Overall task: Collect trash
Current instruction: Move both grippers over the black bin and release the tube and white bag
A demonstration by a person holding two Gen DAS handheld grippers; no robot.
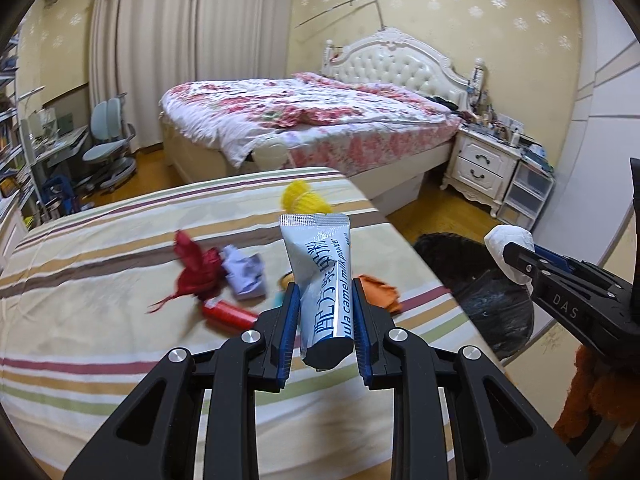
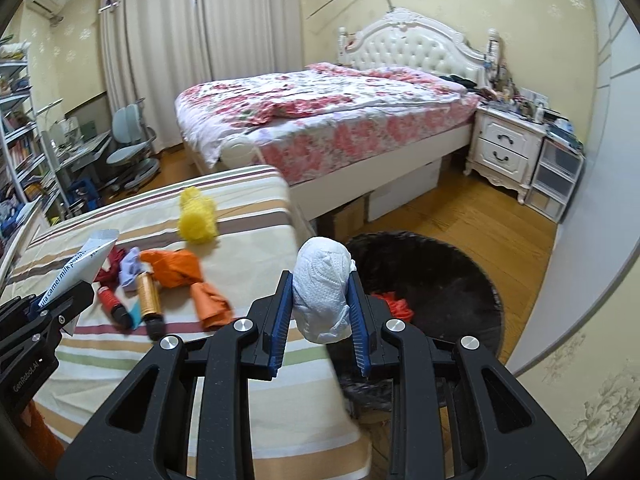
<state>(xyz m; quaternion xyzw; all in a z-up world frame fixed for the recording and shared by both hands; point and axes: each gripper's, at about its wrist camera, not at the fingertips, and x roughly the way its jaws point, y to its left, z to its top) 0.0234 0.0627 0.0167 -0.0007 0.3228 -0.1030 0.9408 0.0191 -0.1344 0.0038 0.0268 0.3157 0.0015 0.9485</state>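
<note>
The left gripper (image 1: 326,312) has its fingers clamped on a camel milk powder sachet (image 1: 320,276), held above the striped desk (image 1: 100,280). The right gripper (image 2: 320,312) is clamped on a crumpled white tissue (image 2: 322,288), over the black-lined trash bin (image 2: 432,280) beside the desk.

bed (image 2: 320,120) floral | nightstand (image 2: 504,152) beside | desk chair (image 1: 108,136) | curtains (image 2: 160,40)

Milk powder sachet (image 1: 324,280): blue print reads "ula camel milk powder" beside large Chinese chars., start of wording cut off. Right gripper (image 1: 516,258) body: "DAS", left wrist view. Left gripper (image 2: 86,280) body: "GenRobot.AI", right wrist view.
</note>
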